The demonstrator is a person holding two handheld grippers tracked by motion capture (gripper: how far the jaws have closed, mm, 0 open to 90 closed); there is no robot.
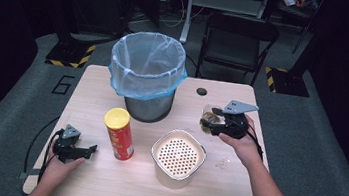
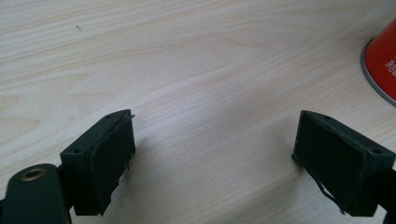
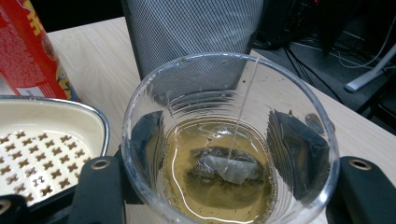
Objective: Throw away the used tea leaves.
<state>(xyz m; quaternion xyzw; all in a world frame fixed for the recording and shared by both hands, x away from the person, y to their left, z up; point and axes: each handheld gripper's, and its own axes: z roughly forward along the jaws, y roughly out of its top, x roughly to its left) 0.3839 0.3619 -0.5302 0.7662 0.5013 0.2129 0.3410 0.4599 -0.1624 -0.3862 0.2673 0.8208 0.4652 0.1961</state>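
Note:
My right gripper (image 1: pixel 212 123) is shut on a clear plastic cup (image 1: pixel 208 118) at the table's right side, just beyond the strainer pot. In the right gripper view the cup (image 3: pixel 229 140) holds yellowish tea with a tea bag (image 3: pixel 229 168) sunk in it, its string running up to the rim; both jaws press the cup's sides. My left gripper (image 1: pixel 86 150) rests near the front left edge, open, with bare wood between its jaws (image 2: pixel 212 158). A red chips can (image 1: pixel 118 133) with a yellow lid stands just right of it.
A mesh waste bin (image 1: pixel 147 77) lined with a blue-white bag stands at the table's back middle. A cream pot with a perforated strainer insert (image 1: pixel 178 156) sits front centre. A cable hole (image 1: pixel 201 91) is at the back right. A folding chair (image 1: pixel 237 45) stands behind the table.

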